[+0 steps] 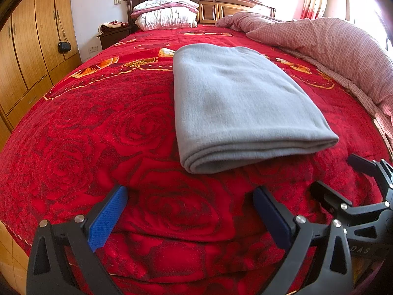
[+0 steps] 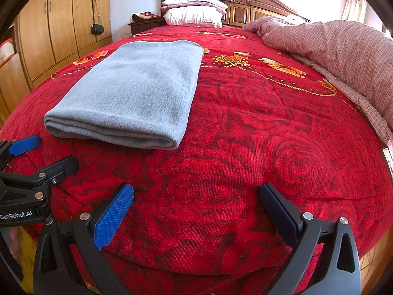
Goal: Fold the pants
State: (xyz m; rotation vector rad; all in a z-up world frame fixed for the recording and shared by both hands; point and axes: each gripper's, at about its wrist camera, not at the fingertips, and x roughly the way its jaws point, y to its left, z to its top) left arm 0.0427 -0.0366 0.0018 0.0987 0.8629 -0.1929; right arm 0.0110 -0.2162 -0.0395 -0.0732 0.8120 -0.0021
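**Tongs wide, pants look done**

Both tongs, left (image 1: 190,196) & right (image 2: 196,194), are spread wide w/ nothing in them, low by the bed edge. Gray pants (image 1: 235,103) lie folded flat on the red bed (image 1: 86,127), just past the tips. Poke the stack now & the soft layers could slide apart, so prob. leave it.

Black fingers (image 1: 108,211), blue textured pads, silver screws.

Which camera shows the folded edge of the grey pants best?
The left wrist view: the grey pants lie centred, their stacked layers facing the lens. The right wrist view shows them off to the left, layers still visible.
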